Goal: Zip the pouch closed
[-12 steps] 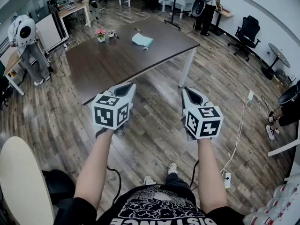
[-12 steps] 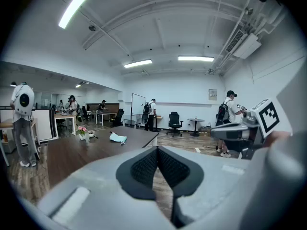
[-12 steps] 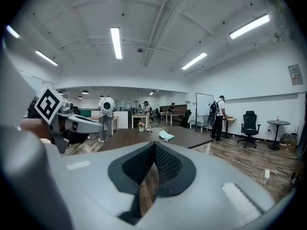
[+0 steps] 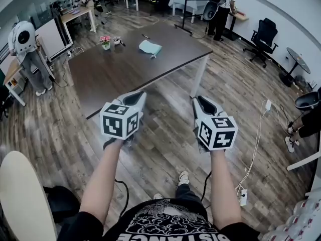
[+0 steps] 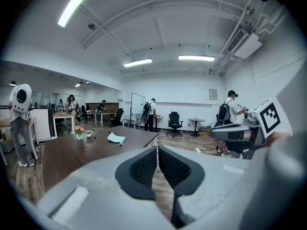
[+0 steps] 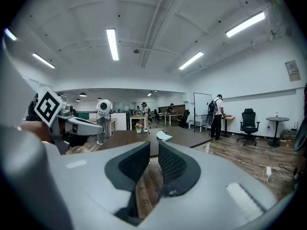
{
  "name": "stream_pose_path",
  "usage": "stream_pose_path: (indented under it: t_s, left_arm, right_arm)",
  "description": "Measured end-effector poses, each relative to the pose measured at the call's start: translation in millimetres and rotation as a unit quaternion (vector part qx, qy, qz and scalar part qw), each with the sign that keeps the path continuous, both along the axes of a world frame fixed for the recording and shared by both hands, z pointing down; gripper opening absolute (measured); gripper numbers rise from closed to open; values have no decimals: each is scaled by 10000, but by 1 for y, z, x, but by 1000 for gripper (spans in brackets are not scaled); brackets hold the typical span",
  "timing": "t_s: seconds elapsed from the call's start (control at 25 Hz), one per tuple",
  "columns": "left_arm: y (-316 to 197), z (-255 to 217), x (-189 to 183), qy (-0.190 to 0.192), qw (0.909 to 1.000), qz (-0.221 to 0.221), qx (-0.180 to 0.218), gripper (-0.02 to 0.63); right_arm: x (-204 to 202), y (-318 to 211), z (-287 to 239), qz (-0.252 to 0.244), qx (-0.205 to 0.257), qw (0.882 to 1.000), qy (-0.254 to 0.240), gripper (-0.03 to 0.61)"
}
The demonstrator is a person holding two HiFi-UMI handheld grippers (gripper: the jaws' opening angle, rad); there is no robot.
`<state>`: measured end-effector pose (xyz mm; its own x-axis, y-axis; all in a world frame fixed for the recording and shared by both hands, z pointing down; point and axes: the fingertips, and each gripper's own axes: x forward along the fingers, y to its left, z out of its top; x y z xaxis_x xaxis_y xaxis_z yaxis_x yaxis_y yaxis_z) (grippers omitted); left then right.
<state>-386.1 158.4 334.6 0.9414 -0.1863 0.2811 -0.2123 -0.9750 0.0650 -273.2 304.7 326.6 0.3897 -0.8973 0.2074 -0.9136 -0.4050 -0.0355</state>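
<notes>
While the light-blue pouch (image 4: pixel 150 47) lies toward the dark table's (image 4: pixel 125 74) right end, the left gripper (image 4: pixel 134 98) hovers off its near edge with jaws together; the right gripper (image 4: pixel 204 103) has its jaws slightly apart, empty.

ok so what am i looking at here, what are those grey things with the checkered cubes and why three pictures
No robot here: a person holds a claw tool in each hand. The top-down picture comes from a camera on their head and shows the left claw and right claw; the marker cubes are part of them. The other two come from cameras riding on each claw. Neither holds anything: the left is shut, the right one's jaws stand slightly apart. Ahead, a brown table carries a light blue pouch and a small flower pot.
</notes>
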Motion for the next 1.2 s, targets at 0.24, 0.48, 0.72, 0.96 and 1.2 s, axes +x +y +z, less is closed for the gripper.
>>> stream_pose_path:
  t_s: [0.24, 0.48, 0.72, 0.96, 1.2]
  left_arm:
    - [1, 9, 39, -87, 9999, 61, -14, 59]
    - [-2, 15, 90, -170, 9998, 111, -40, 129]
    - [-7, 14, 146, -136, 9998, -23, -158, 197]
    - [-19, 16, 188, -225, 9994, -182, -201, 284]
    - [-29, 22, 217, -331, 9989, -317, -77, 372]
  right_arm:
    - [35, 0, 9, -28, 60, 9999, -122, 90]
    - [86, -2, 16, -5, 104, 9996, -252, 148]
    - [140, -9, 17, -201, -22, 9993, -303, 213]
    - [188, -21, 18, -358, -105, 9987, -360, 281]
    - [223, -29, 25, -487, -164, 9977, -452, 358]
